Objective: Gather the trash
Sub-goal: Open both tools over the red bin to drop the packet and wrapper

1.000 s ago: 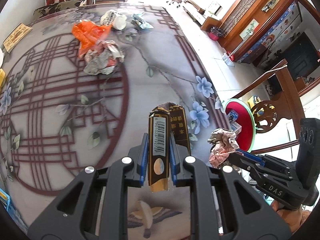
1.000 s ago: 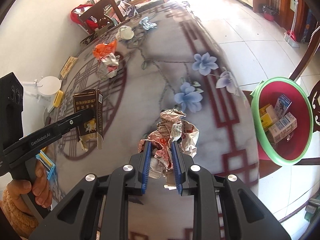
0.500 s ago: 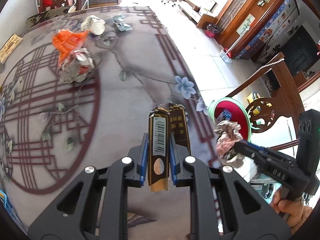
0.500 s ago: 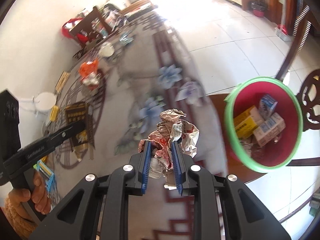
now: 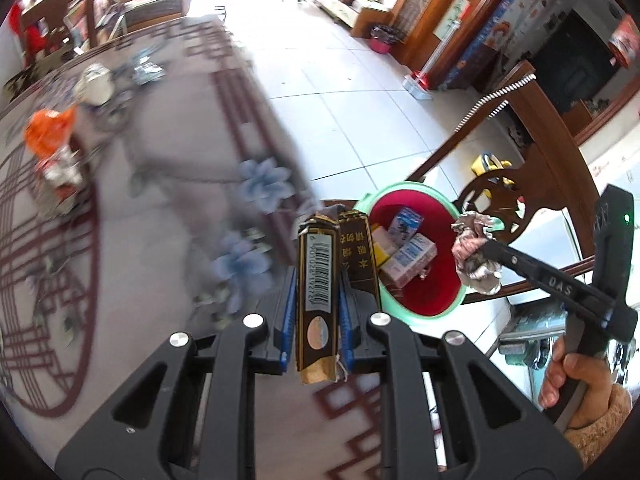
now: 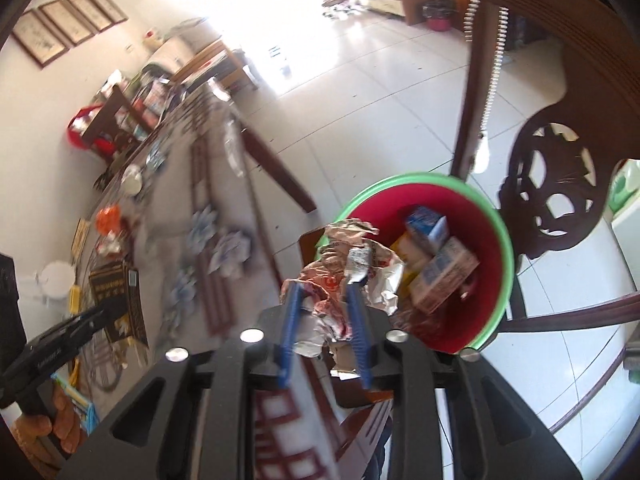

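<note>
My left gripper is shut on a flattened brown cigarette carton with a barcode, held over the table edge beside the bin. My right gripper is shut on a crumpled paper wrapper and holds it at the bin's near rim; this wrapper also shows in the left wrist view. The red bin with a green rim stands on a chair seat and holds several small cartons. It also shows in the left wrist view.
More trash lies far back on the patterned table: an orange bag, a crumpled wrapper and a white cup. A carved wooden chair back rises just behind the bin. Tiled floor lies beyond.
Both grippers have swung right, off the table toward the bin, each still holding its trash. The right gripper's wrapper now hangs at the bin's rim.
</note>
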{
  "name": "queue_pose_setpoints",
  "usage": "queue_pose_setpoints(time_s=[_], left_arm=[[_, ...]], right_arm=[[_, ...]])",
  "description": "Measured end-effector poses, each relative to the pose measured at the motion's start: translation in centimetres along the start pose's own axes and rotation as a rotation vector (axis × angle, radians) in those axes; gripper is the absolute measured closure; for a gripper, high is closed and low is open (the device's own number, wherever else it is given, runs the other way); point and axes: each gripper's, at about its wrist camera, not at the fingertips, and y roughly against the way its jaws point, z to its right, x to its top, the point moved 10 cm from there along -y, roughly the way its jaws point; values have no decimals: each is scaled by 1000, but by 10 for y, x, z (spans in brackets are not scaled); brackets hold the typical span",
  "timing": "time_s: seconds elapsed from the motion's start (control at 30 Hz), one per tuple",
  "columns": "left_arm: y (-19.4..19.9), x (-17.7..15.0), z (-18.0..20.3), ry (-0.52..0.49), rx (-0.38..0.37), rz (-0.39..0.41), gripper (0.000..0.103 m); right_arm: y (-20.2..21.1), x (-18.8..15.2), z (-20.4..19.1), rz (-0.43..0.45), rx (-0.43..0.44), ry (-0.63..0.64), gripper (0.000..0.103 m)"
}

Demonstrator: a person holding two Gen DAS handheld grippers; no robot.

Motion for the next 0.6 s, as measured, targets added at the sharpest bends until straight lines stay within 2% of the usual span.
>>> queue_pose_setpoints(time_s=[0.03, 0.07, 0.23, 0.43, 0.47, 0.5, 0.53, 0.57, 0.6], left_arm=[[-3, 3, 6, -12, -4, -4, 85], [-7, 5, 13, -25, -8, -9, 85], [-27, 23, 59, -110, -50, -30, 85], [-40, 41, 113, -220, -115, -27, 84], [-41, 43, 123, -231, -136, -28, 79], [-40, 45, 128, -235, -151, -27, 65], [-38, 46, 133, -237, -168, -19, 54], [-36, 47, 134, -235, -174, -6, 37], [-31, 48, 133, -230, -183, 16, 35]], right_arm=[[2, 5, 7, 14, 5, -22, 42], [4, 8, 12, 29, 3, -37, 38], [14, 21, 41, 67, -29, -82, 38], [20, 17, 69, 73, -59, -146, 38], [21, 15, 72, 72, -65, -155, 38], [22, 14, 74, 73, -69, -159, 38], [24, 13, 76, 76, -75, -161, 38], [26, 11, 77, 81, -81, -162, 38], [27, 10, 76, 83, -85, -162, 38]])
